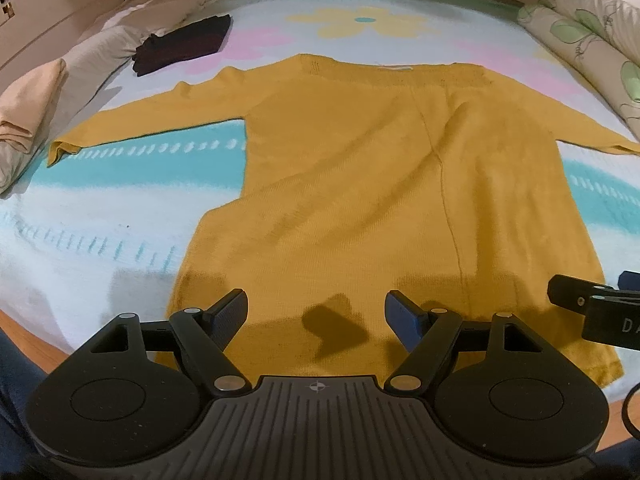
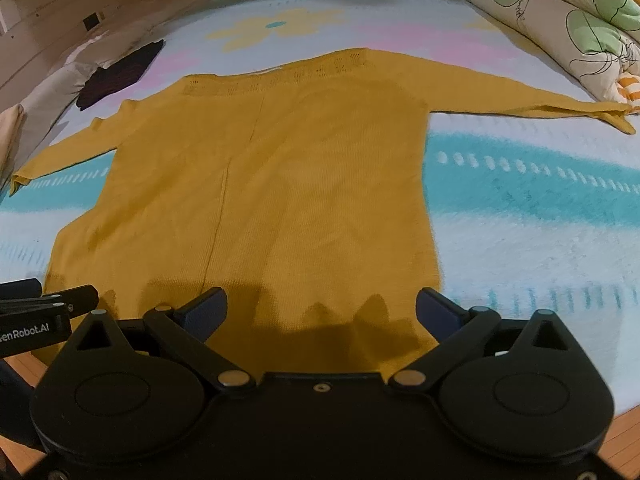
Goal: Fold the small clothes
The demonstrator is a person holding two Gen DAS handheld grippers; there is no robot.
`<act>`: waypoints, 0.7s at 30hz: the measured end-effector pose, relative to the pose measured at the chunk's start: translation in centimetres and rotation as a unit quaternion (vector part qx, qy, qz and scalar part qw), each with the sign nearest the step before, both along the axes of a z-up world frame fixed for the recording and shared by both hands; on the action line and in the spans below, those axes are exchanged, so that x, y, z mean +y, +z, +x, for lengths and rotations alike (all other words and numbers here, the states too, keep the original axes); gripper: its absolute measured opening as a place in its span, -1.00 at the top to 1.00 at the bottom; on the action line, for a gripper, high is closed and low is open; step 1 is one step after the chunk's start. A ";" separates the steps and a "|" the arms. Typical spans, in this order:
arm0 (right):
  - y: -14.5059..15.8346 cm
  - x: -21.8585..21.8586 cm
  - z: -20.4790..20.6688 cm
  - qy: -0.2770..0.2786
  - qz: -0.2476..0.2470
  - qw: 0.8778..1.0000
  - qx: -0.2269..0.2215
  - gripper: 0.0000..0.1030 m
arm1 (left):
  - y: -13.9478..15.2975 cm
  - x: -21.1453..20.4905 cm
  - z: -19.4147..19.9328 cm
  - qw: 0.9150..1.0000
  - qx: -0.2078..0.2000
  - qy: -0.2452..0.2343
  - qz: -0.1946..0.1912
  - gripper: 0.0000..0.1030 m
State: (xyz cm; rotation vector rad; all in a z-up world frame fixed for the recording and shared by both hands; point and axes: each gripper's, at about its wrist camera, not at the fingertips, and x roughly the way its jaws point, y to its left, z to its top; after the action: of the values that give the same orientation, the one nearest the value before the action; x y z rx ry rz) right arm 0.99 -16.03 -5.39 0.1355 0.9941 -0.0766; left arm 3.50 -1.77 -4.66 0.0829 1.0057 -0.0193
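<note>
Presently, sweater (image 1: 352, 184): a mustard knit is laid flat on the bed (image 1: 80, 256), hem nearest the cameras, neckline pointed away.
Long axis: hem to neckline, running away from the tools; both sleeves are stretched out sideways.
Left tool (image 1: 316, 316): held wide, nothing gripped, poised over the hem.
Right tool (image 2: 322, 314): likewise spread wide, nothing held, over the hem.
Surroundings: a dark folded garment (image 1: 180, 44) and beige folded cloth (image 1: 28, 104) are seen at left, a floral quilt (image 2: 568, 20) at right.
</note>
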 end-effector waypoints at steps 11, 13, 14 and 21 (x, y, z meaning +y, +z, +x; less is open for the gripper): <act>-0.2 0.7 0.6 0.008 -0.002 1.000 0.004 -0.96 | -0.3 0.1 0.2 1.000 0.009 0.000 -0.002 -0.45; -0.2 0.7 0.6 0.009 -0.004 1.000 0.004 -0.96 | -0.3 0.1 0.2 1.000 0.010 0.001 -0.002 -0.45; -0.2 0.7 0.6 0.009 -0.004 1.000 0.004 -0.96 | -0.3 0.1 0.2 1.000 0.010 0.001 -0.002 -0.45; -0.1 0.8 0.5 0.006 -0.003 1.000 0.002 -0.96 | -0.4 0.1 0.1 1.000 0.009 0.001 -0.002 -0.45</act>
State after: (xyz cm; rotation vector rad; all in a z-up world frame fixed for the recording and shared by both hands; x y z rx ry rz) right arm 1.48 -15.26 -5.46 0.1226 0.9984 -0.0685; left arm 3.59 -1.70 -5.03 0.0783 1.0238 -0.0209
